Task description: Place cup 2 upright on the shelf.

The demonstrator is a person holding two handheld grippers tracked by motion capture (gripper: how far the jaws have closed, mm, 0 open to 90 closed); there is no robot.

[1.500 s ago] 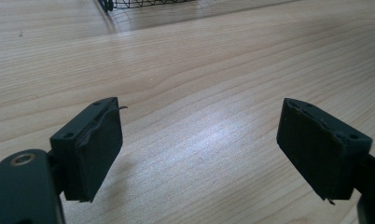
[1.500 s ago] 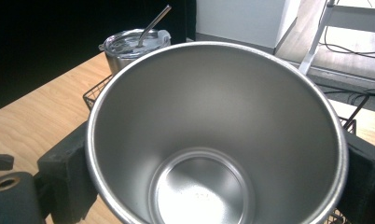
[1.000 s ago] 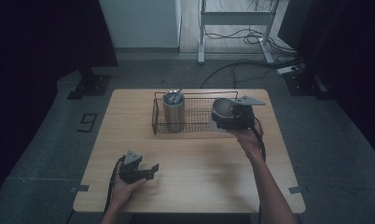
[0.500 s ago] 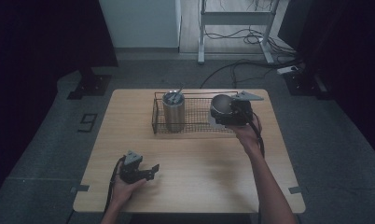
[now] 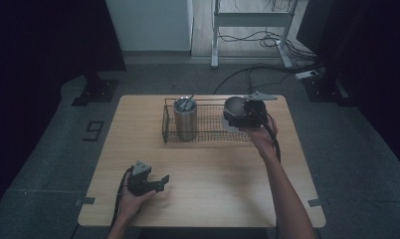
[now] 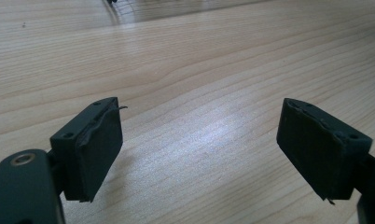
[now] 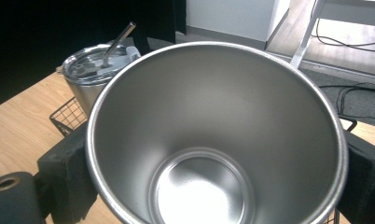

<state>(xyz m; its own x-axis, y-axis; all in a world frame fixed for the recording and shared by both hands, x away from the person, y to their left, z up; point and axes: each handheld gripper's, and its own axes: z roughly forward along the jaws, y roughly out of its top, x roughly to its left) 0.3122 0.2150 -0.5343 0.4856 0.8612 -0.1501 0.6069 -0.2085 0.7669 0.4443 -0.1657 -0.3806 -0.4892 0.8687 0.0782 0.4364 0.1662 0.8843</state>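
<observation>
Since a second ago only the right gripper (image 5: 245, 113) has edged its open, round stainless-steel cup (image 7: 217, 135) farther over the black wire basket (image 5: 208, 132), jaws clamping its rigid, slick, probably light wall, while the near left gripper (image 5: 155, 183) rests on the wooden table (image 5: 228, 194), jaws wide and empty.

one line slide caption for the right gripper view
Right gripper clamps an empty steel cup; lidded tumbler behind.

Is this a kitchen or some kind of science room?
Probably a lab or test room, not a kitchen. A lone wooden table stands on grey carpet, loose cables trail across the floor behind it, and dark curtains hang at the sides. The person holds a claw with a camera.
</observation>
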